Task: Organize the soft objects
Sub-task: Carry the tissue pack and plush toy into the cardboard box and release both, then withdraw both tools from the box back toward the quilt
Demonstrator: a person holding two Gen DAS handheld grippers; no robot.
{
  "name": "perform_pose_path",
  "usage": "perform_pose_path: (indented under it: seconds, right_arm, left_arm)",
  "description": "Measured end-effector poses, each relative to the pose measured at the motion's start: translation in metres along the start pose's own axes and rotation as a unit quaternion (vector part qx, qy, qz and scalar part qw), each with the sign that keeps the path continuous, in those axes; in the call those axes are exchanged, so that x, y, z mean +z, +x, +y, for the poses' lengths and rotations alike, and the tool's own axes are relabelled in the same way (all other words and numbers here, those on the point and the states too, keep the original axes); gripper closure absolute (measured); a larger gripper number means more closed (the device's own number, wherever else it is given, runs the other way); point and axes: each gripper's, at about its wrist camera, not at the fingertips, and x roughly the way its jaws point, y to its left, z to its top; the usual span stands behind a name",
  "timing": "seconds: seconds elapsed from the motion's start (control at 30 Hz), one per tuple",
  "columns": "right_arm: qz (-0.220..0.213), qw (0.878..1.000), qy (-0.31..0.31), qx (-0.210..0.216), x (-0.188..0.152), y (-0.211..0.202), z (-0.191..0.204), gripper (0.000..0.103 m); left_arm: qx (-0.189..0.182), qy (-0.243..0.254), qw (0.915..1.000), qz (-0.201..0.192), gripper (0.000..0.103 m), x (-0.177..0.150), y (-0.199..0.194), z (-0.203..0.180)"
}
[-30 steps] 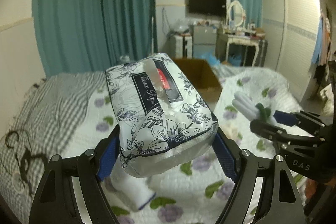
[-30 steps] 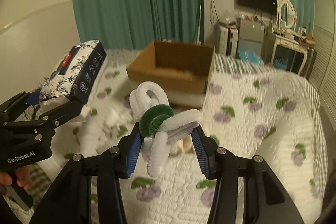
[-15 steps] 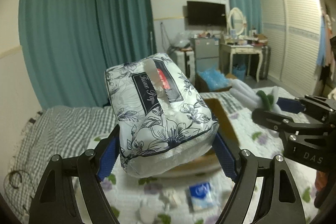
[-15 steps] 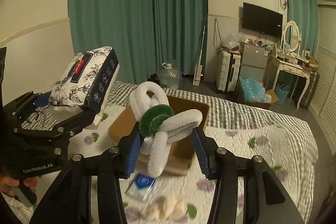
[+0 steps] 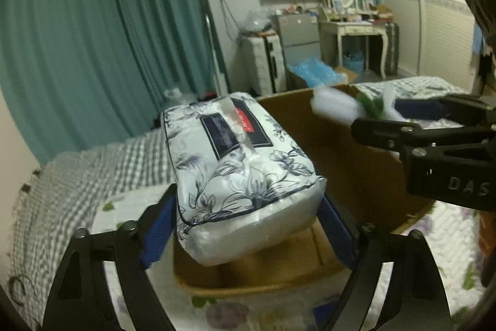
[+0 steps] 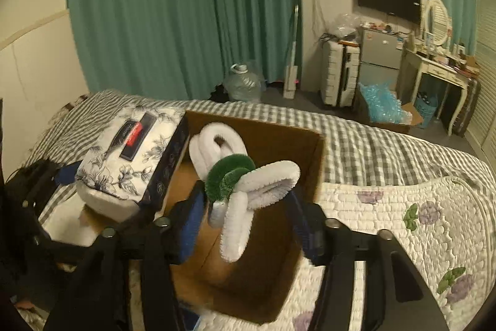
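My left gripper (image 5: 245,225) is shut on a floral white tissue pack (image 5: 241,172) and holds it over the left part of an open cardboard box (image 5: 356,163). The pack also shows in the right wrist view (image 6: 130,157). My right gripper (image 6: 245,225) is shut on a white and green chenille flower (image 6: 235,179) and holds it above the box (image 6: 266,275). The flower appears blurred in the left wrist view (image 5: 347,106), with the right gripper (image 5: 434,126) beside it.
The box sits on a bed with a flowered quilt (image 6: 403,231) and a checked sheet (image 5: 77,176). Green curtains (image 6: 179,8), a suitcase (image 6: 339,73) and a dressing table (image 6: 434,64) stand beyond the bed.
Both grippers have moved forward and down with their objects, from in front of the box to over its opening. The box now lies directly beneath them.
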Motion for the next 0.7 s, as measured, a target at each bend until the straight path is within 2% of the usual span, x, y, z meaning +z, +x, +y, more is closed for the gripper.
perform_pose_path:
  seconds: [0.07, 0.2, 0.33, 0.4, 0.47, 0.7]
  right_arm:
    - [-0.008, 1.0, 0.006, 0.007, -0.002, 0.001, -0.005, 0.023]
    - [-0.013, 1.0, 0.011, -0.005, 0.0, -0.008, -0.006, 0.02]
    - [-0.035, 0.999, 0.019, -0.008, 0.009, -0.045, -0.009, 0.017]
    - [-0.046, 0.999, 0.015, -0.016, 0.016, -0.067, -0.005, 0.014]
    - [-0.059, 0.998, 0.011, -0.02, 0.024, -0.097, -0.002, 0.011]
    - [-0.1, 0.994, -0.002, -0.034, 0.037, -0.207, 0.015, 0.011]
  left_arm:
    - [0.012, 0.013, 0.9998, -0.01, 0.012, -0.002, 0.007, -0.007]
    - [0.032, 0.009, 0.9992, -0.021, 0.012, -0.004, 0.009, -0.011]
    - [0.041, -0.007, 0.9989, -0.022, 0.012, 0.002, -0.001, -0.007]
    - [0.035, -0.015, 0.9988, -0.032, 0.009, 0.006, -0.018, -0.006]
    - [0.034, -0.02, 0.998, -0.049, 0.0, 0.016, -0.04, -0.003]
    - [0.037, -0.037, 0.9943, -0.093, 0.0, 0.044, -0.12, 0.003]
